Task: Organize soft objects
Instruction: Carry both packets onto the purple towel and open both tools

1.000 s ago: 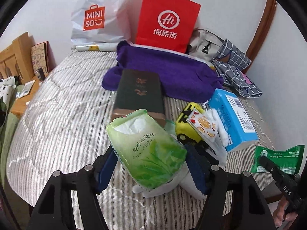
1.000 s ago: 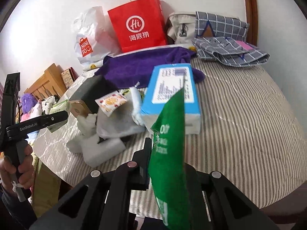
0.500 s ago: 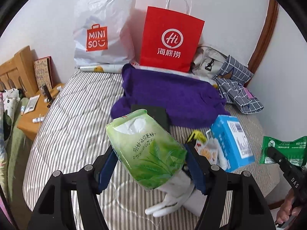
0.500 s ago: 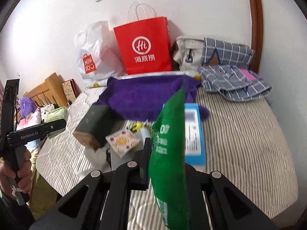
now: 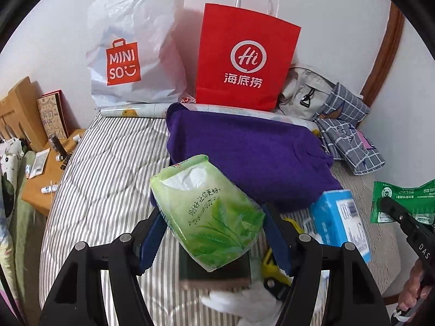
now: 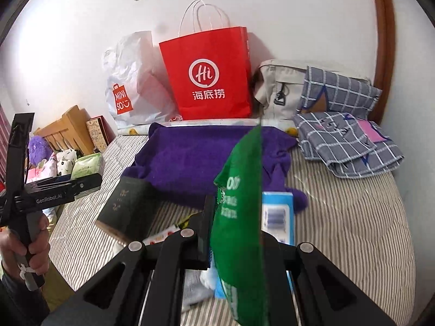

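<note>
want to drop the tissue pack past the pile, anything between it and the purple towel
Nothing visible. The left tongs hold the light green tissue pack lifted above the dark box and other clutter; the purple towel lies uncovered just beyond it.

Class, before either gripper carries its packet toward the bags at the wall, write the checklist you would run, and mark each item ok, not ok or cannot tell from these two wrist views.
1. Left gripper jaws shut on the light green tissue pack: ok.
2. Right gripper jaws shut on the dark green packet: ok.
3. Both packets lifted off the striped bed cover: ok.
4. Red paper bag upright against the wall: ok.
5. Red paper bag mouth open enough: cannot tell.
6. Room inside the white Miniso bag: cannot tell.
</note>
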`<state>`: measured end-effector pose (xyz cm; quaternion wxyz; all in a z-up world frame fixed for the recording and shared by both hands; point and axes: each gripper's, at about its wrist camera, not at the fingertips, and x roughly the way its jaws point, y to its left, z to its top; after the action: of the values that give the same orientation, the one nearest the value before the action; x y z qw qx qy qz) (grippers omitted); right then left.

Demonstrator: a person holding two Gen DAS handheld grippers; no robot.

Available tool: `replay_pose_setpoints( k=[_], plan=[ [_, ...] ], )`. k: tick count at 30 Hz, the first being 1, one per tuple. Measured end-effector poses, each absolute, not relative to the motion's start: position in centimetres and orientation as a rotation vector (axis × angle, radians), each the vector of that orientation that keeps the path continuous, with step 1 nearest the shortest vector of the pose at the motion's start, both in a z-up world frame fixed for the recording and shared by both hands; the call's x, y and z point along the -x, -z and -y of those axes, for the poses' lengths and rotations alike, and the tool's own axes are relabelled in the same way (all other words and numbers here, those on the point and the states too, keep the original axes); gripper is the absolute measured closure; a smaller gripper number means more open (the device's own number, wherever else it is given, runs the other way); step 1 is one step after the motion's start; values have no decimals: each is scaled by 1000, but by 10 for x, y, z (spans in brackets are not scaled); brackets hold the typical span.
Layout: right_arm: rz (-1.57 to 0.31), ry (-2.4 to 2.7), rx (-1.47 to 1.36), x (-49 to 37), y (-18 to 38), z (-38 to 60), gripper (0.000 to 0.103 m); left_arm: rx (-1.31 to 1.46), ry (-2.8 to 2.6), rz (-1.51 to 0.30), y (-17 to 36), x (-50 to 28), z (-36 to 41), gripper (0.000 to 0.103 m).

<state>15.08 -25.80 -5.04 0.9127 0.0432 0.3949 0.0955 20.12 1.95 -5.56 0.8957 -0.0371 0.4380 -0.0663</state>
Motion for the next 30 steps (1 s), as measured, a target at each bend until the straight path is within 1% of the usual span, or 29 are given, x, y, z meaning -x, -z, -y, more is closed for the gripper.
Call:
replay_pose_setpoints(
  k=[8, 17, 30],
  plan=[
    [-875, -232, -96, -201, 67, 248, 94, 52, 113, -936, 65, -250, -16, 35],
    [-925, -249, -91, -255, 83, 245, 94, 34, 114, -996, 88, -306, -5, 35],
    [-1045, -277, -65, -323, 128, 233, 94, 62, 141, -1068, 121, -375, 6, 35]
  ],
)
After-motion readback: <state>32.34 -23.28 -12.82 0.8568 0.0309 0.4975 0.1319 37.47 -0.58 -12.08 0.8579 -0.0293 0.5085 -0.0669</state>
